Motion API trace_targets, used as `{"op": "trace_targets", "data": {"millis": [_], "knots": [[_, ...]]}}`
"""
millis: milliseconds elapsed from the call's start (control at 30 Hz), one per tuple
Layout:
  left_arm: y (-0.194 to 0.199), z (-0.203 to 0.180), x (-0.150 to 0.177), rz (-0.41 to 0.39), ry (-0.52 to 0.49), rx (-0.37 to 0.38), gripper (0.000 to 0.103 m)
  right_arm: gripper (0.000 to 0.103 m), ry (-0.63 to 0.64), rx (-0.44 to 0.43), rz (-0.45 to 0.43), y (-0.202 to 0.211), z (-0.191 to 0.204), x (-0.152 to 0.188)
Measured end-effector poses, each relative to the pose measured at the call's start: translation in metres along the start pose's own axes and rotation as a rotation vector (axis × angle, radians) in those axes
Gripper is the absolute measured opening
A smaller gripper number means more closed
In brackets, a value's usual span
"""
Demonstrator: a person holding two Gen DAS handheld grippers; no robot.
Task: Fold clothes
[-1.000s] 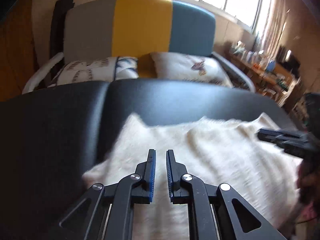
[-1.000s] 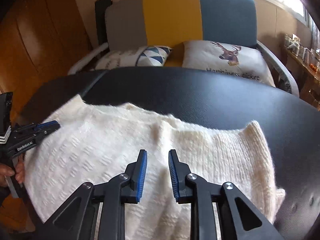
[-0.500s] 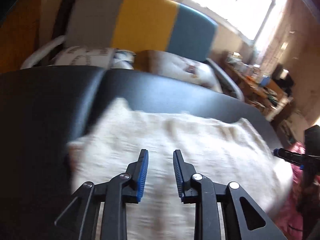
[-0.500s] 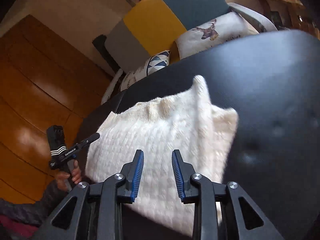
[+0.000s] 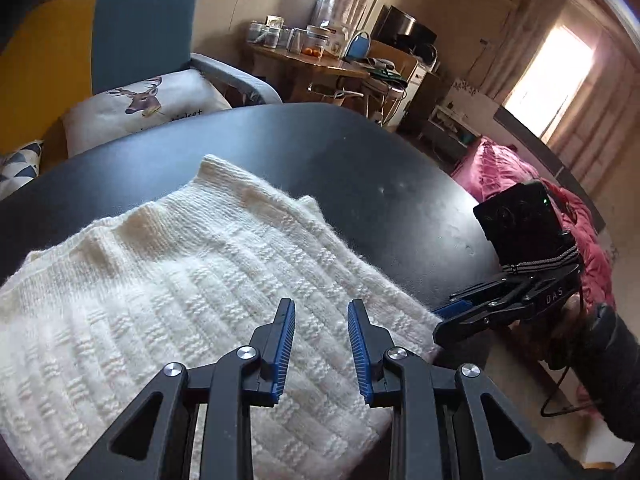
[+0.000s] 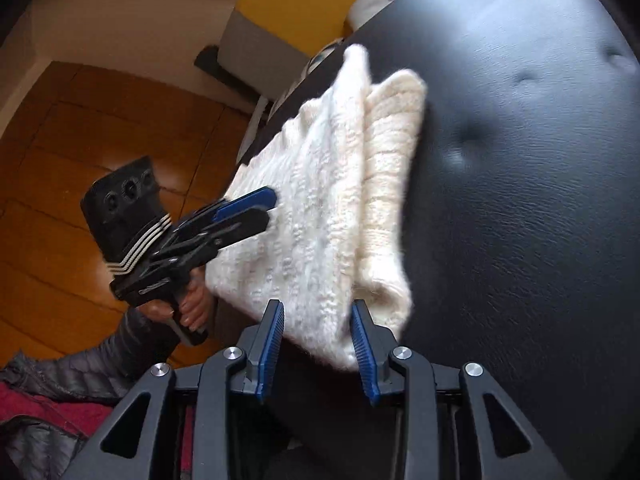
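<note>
A cream knitted sweater [image 5: 180, 280] lies folded on the black padded table [image 5: 360, 168]. My left gripper [image 5: 321, 308] hovers open over its near right part, with nothing between the pads. Seen from the right wrist, the sweater [image 6: 328, 184] runs away along the table [image 6: 520, 200], and the left gripper [image 6: 269, 206] has its tips at the left edge. My right gripper [image 6: 317, 308] is at the near corner, jaws opening, with the corner lying between them. In the left wrist view the right gripper [image 5: 438, 320] sits at the sweater's right corner.
Behind the table stands a yellow and blue armchair [image 5: 120, 32] with a deer cushion [image 5: 144, 108]. A wooden side table with jars [image 5: 312, 60] and a pink cloth heap [image 5: 512, 172] are at the right. A hand [image 6: 192, 308] holds the left gripper over the wooden floor [image 6: 80, 160].
Both grippers opened wider. The left view swung right, from the sweater's left side towards its right corner. The right gripper rolled and dropped to the sweater's near corner.
</note>
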State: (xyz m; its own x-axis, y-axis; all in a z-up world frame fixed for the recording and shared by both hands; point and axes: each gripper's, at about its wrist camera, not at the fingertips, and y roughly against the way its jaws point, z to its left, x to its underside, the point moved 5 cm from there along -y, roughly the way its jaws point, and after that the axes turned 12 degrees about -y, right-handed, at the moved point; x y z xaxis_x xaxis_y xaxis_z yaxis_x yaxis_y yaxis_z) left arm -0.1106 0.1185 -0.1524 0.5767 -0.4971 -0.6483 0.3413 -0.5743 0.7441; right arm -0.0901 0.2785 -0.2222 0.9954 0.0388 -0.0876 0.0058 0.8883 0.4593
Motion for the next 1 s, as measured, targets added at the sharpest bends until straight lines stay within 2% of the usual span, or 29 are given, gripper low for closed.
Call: {"op": "trace_targets", "data": {"millis": [67, 200, 233, 267, 300, 433, 500, 567, 600, 633, 733, 833, 1000], "knots": [[-0.009, 0.002, 0.001, 0.032, -0.003, -0.004, 0.028, 0.036, 0.037, -0.085, 0.097, -0.01, 0.013, 0.0], [-0.025, 0.006, 0.007, 0.083, 0.008, 0.024, 0.028, 0.036, 0.087, 0.068, 0.28, -0.028, 0.005, 0.015], [-0.026, 0.005, 0.01, 0.087, 0.009, 0.036, 0.028, 0.023, 0.1, 0.107, 0.326, -0.032, 0.003, 0.018], [-0.026, 0.003, 0.012, 0.09, 0.009, 0.049, 0.028, 0.018, 0.109, 0.142, 0.367, -0.035, 0.001, 0.021], [-0.026, 0.0, 0.014, 0.091, 0.004, 0.063, 0.028, 0.016, 0.088, 0.14, 0.365, -0.03, -0.003, 0.022], [-0.023, -0.008, 0.019, 0.075, 0.007, 0.08, 0.028, 0.016, 0.039, 0.115, 0.317, -0.019, -0.012, 0.029], [-0.02, -0.01, 0.018, 0.064, 0.021, 0.08, 0.028, 0.017, 0.042, 0.142, 0.283, -0.015, -0.007, 0.029], [-0.012, -0.01, 0.015, 0.042, 0.039, 0.082, 0.028, 0.025, 0.051, 0.183, 0.237, -0.004, 0.0, 0.027], [-0.005, -0.009, 0.013, 0.022, 0.052, 0.084, 0.028, 0.032, 0.059, 0.211, 0.206, 0.006, 0.005, 0.025], [0.004, -0.006, 0.012, -0.004, 0.067, 0.073, 0.028, 0.034, 0.071, 0.251, 0.159, 0.015, 0.013, 0.019], [0.034, 0.008, 0.015, -0.079, 0.112, 0.033, 0.028, 0.034, 0.128, 0.272, -0.01, 0.037, 0.041, 0.0], [0.058, 0.027, 0.03, -0.12, 0.172, -0.018, 0.028, 0.034, 0.222, 0.28, -0.136, 0.029, 0.073, -0.026], [0.082, 0.064, 0.069, -0.119, 0.26, -0.128, 0.028, 0.034, 0.251, 0.48, -0.182, -0.033, 0.078, -0.075]]}}
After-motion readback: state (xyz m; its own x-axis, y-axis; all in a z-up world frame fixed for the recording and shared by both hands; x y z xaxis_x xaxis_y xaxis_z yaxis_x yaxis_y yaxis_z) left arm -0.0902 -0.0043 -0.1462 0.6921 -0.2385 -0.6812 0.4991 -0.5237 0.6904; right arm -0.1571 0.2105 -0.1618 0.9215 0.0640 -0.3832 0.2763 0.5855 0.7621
